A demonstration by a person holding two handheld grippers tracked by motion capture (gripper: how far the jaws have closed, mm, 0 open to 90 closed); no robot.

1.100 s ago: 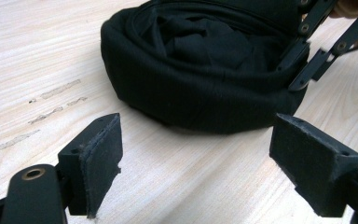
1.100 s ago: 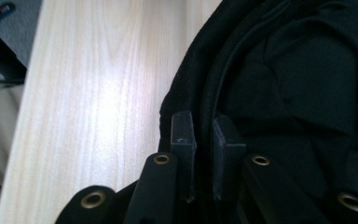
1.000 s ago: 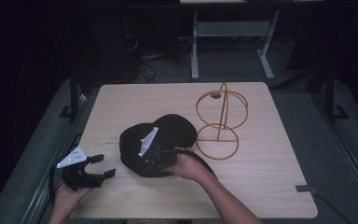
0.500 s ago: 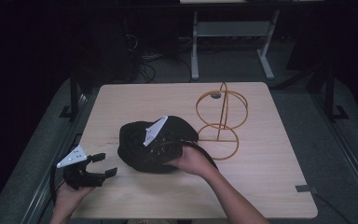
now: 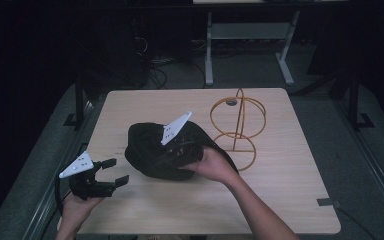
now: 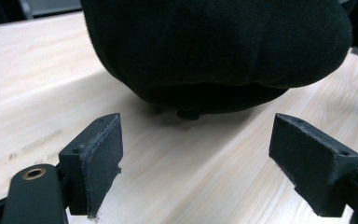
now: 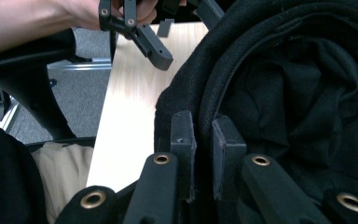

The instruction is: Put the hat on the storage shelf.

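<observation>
Your right gripper (image 7: 202,140) pinches the black hat's (image 5: 155,150) rim mid-table; your left gripper (image 5: 111,172) gapes wide and empty near the table's (image 5: 280,200) left edge.

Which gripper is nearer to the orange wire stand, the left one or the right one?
Right. The right gripper, shut on the black cap, is beside the orange wire stand; the left gripper is beyond the cap.
</observation>
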